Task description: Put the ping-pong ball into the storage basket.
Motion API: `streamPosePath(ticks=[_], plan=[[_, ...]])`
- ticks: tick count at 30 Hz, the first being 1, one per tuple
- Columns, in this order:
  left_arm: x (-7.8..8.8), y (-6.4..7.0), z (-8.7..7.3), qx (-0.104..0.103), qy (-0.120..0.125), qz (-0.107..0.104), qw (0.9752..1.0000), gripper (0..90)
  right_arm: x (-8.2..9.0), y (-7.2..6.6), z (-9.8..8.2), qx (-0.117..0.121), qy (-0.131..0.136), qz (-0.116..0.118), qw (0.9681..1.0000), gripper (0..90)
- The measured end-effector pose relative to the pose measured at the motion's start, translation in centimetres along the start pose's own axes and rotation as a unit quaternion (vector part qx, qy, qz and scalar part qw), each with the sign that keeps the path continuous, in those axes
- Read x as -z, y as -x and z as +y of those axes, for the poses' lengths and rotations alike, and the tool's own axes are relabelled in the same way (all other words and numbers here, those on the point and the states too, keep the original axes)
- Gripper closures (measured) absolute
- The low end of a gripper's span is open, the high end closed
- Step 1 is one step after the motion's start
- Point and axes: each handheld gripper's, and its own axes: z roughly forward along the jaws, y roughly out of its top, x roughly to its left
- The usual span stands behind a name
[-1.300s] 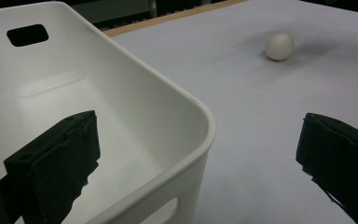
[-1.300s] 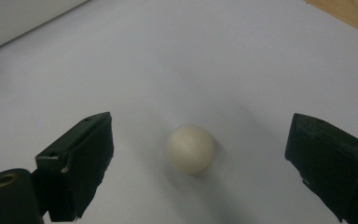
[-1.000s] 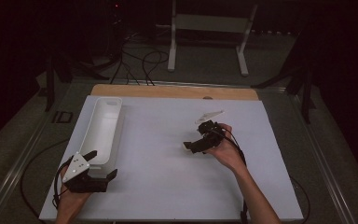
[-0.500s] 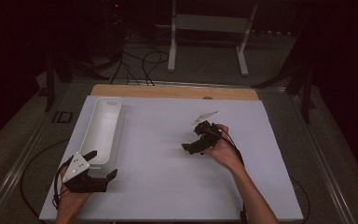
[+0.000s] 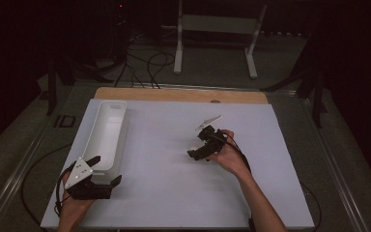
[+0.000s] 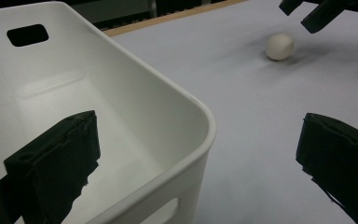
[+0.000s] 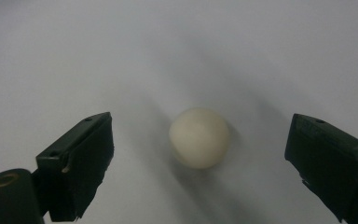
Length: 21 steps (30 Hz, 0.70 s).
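Note:
A small cream ball [image 7: 199, 137] rests on the white table surface [image 5: 164, 169], right of centre. My right gripper [image 7: 205, 163] hangs just above it, open, one jaw on each side and neither touching it. In the high view the right gripper [image 5: 196, 145] points left and down at the ball [image 5: 193, 148]. A long white bin [image 5: 107, 133] lies along the table's left side, empty. My left gripper [image 5: 107, 169] is open at the bin's near end. In the left gripper view one jaw is over the bin [image 6: 121, 93] and the other over the table; the ball [image 6: 279, 45] shows farther off.
A wooden strip [image 5: 178, 94] runs along the table's far edge. Beyond it stand a white metal frame [image 5: 217, 38] and loose cables [image 5: 145, 63] on the floor. Bare white surface lies between the bin and the ball.
My right gripper has shifted slightly left and toward the near edge, closing in over the ball. The left gripper and the bin have not moved.

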Motion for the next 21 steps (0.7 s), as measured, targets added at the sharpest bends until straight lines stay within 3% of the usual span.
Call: streamPosePath(ticks=[21], plan=[[0.0,0.0,0.0,-0.001,-0.001,0.0,1.0,0.1,-1.8,-0.4,0.1,0.01,-0.034,-0.012,0.9993,7.8]])
